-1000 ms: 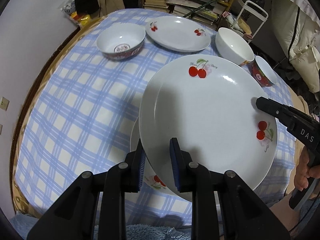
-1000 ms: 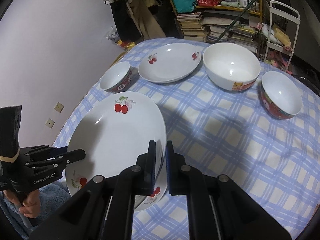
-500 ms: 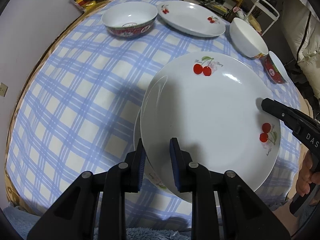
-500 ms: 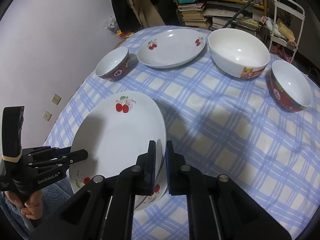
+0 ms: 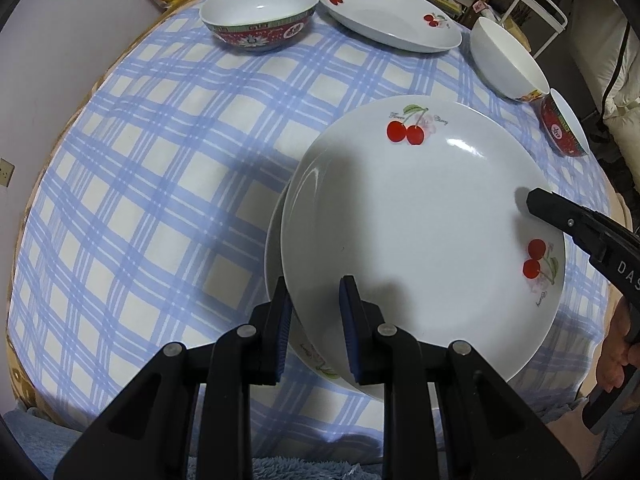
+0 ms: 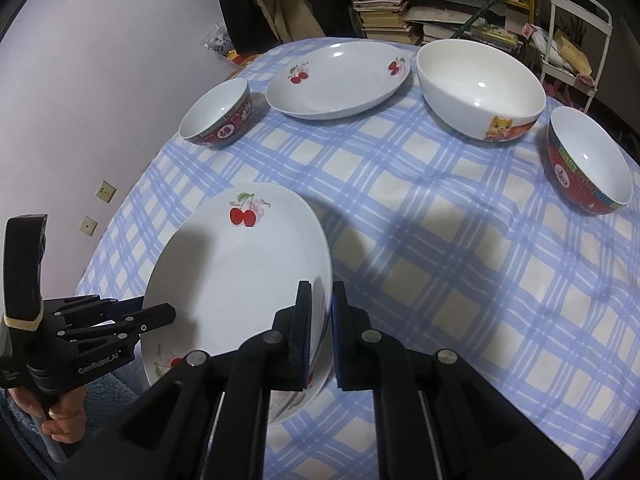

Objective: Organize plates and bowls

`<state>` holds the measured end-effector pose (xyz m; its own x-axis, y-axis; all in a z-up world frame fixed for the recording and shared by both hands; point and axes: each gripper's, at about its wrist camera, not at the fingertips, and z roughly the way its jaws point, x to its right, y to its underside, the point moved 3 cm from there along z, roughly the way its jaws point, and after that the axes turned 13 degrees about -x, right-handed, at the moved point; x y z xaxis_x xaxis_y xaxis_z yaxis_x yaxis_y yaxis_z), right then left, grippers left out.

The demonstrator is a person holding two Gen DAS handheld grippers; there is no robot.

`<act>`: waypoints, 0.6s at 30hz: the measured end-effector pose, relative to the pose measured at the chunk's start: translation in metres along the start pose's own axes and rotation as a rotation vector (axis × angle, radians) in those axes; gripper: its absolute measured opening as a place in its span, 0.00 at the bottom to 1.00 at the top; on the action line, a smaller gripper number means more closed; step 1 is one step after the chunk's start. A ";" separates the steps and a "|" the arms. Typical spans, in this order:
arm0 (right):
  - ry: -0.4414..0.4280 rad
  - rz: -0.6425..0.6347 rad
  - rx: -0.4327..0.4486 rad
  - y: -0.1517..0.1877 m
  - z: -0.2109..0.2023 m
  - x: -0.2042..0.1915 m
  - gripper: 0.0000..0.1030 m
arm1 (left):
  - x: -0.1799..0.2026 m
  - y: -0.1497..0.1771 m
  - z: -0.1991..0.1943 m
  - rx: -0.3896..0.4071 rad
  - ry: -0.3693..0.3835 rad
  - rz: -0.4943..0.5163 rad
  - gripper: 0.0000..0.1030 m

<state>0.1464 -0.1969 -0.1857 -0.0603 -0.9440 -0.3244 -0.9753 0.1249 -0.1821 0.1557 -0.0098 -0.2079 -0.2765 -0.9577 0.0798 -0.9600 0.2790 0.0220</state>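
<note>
Near table edge: cherry plate (image 5: 420, 236) held by its rim on two sides, directly over a second plate (image 5: 276, 248) lying on the blue check cloth (image 5: 160, 184). Left gripper (image 5: 314, 300) closed onto the near rim, pads either side. Right gripper (image 6: 318, 304) likewise pinching the opposite rim. Far side: third cherry plate (image 6: 336, 80), large white bowl (image 6: 480, 88), two red-patterned bowls (image 6: 218, 116) (image 6: 588, 160), all apart.
</note>
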 end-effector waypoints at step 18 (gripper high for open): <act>0.021 0.024 -0.005 0.003 0.012 0.006 0.10 | 0.003 -0.002 0.019 -0.028 -0.018 0.009 0.23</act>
<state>0.1461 -0.1987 -0.1995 -0.0879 -0.9471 -0.3087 -0.9746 0.1459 -0.1700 0.1557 -0.0143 -0.2266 -0.2862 -0.9561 0.0624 -0.9559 0.2894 0.0495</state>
